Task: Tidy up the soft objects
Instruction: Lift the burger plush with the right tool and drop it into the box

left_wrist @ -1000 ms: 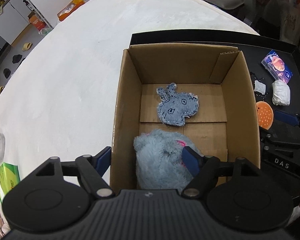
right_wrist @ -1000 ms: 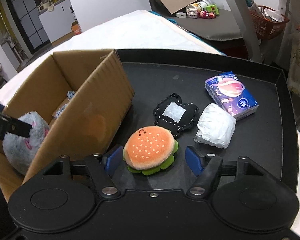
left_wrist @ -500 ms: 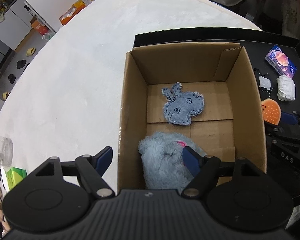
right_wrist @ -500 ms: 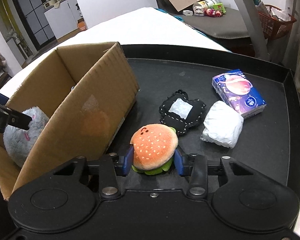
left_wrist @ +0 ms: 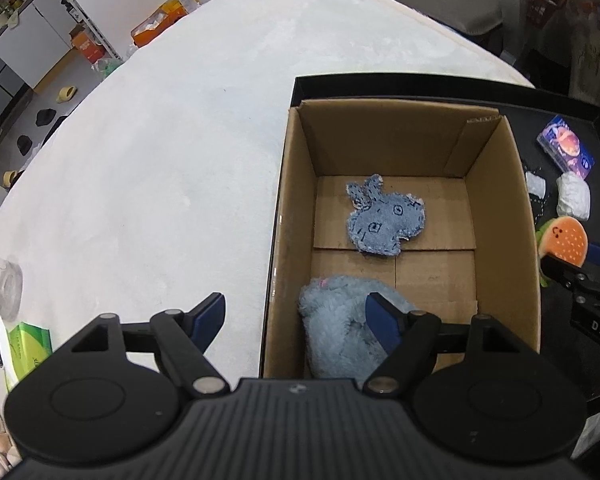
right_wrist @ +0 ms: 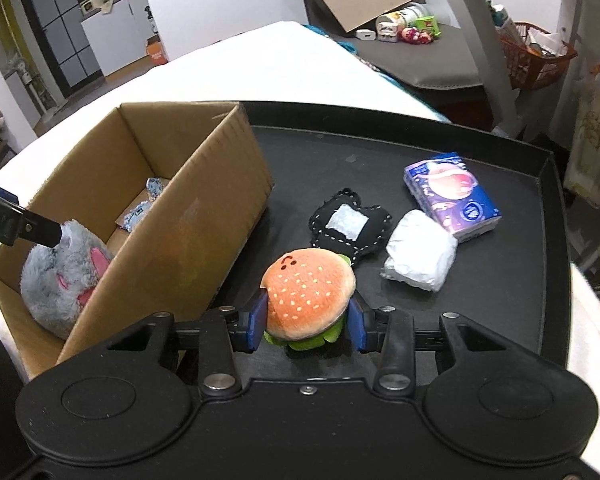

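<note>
Clamping the burger plush (right_wrist: 309,292), the right hand-held gripper (right_wrist: 307,324) hides its lower edge.

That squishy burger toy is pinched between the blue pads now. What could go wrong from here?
The right gripper pinches only the burger plush at its near edge, so it might slip out during lifting. The cardboard box wall stands close beside it; a low swing could bump it. Inside, the fluffy grey plush fills the near corner.
</note>
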The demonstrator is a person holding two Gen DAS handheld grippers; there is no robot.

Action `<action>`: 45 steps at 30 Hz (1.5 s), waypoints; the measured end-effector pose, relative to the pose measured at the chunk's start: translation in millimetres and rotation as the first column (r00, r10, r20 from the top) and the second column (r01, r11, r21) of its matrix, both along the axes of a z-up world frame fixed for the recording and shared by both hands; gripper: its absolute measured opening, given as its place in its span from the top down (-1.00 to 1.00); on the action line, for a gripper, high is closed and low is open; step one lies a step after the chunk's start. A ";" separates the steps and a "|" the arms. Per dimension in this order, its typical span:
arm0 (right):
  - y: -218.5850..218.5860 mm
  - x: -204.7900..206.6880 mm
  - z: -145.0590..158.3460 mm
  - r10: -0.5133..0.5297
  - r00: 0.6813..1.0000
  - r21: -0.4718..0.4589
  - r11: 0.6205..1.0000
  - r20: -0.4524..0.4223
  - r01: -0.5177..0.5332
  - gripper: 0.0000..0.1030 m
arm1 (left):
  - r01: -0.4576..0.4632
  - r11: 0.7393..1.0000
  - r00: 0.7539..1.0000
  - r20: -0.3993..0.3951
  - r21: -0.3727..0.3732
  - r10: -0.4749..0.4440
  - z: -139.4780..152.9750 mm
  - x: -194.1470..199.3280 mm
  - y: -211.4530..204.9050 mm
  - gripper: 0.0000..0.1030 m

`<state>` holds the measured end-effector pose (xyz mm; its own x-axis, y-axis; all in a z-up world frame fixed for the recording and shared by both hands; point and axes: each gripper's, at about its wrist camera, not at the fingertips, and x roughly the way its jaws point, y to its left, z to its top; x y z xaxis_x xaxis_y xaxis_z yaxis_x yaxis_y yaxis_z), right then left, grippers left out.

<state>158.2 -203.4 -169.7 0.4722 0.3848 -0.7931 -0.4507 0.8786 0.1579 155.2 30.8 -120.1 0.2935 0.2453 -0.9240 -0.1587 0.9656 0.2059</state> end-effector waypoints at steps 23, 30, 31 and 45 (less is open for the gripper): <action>24.8 -1.2 54.8 -0.012 0.998 -0.075 0.997 0.064 0.017 0.22 | 0.017 0.998 0.998 0.058 -0.061 -0.014 -2.6 -3.7 14.8 -0.47; 40.0 0.0 61.8 -0.006 0.998 -0.132 0.991 0.064 0.015 0.22 | 0.017 0.996 0.997 0.077 -0.086 -0.011 -2.3 -2.6 23.3 -0.46; 42.0 0.5 63.2 -0.008 0.998 -0.139 0.990 0.062 0.016 0.22 | 0.015 0.996 0.997 0.079 -0.093 -0.007 -2.7 -2.7 25.2 -0.46; 79.3 7.5 95.1 0.004 0.997 -0.181 0.983 0.083 0.011 0.21 | 0.018 0.984 0.993 0.121 -0.177 0.004 -7.1 -5.3 44.9 -0.30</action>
<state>165.7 -124.1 -74.7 0.5399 0.2361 -0.8079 -0.4520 0.8910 -0.0417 149.9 75.7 -127.2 0.4065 0.0784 -0.9103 -0.1648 0.9863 0.0114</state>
